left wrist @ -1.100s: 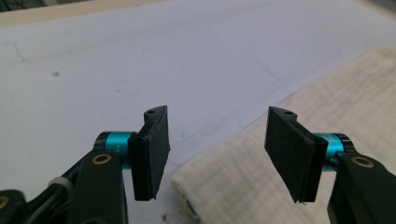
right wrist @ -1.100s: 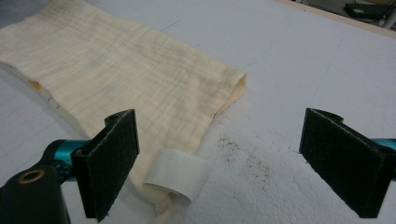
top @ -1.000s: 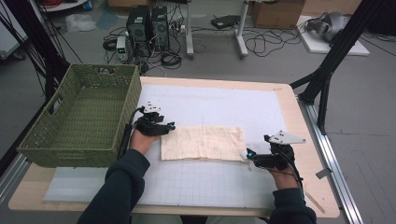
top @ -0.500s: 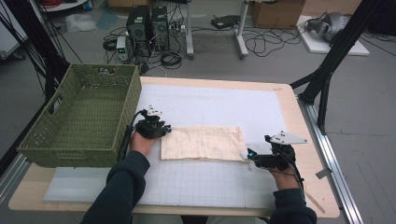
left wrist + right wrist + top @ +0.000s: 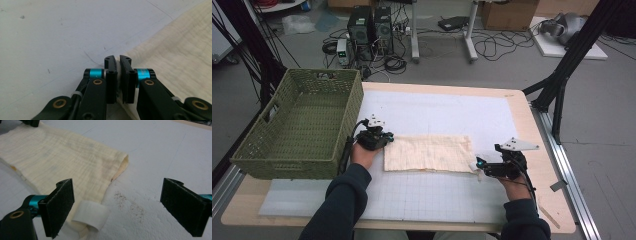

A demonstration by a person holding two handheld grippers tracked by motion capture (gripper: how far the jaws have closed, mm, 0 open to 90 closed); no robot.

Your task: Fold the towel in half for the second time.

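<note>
At the cloth's (image 5: 428, 153) left edge my left gripper (image 5: 118, 62) has just clenched its jaws on fabric, right gripper (image 5: 117, 207) released beside its corner; next, close there.

The left claw (image 5: 118, 75) has just closed its jaws on the cloth's (image 5: 175, 62) corner.

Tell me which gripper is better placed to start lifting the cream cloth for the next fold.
Left. The left gripper has just been closing and now pinches the cloth at its left edge. The right gripper stands wide open at the cloth's other end, its pads pressing nothing, so it would still need to close.
</note>
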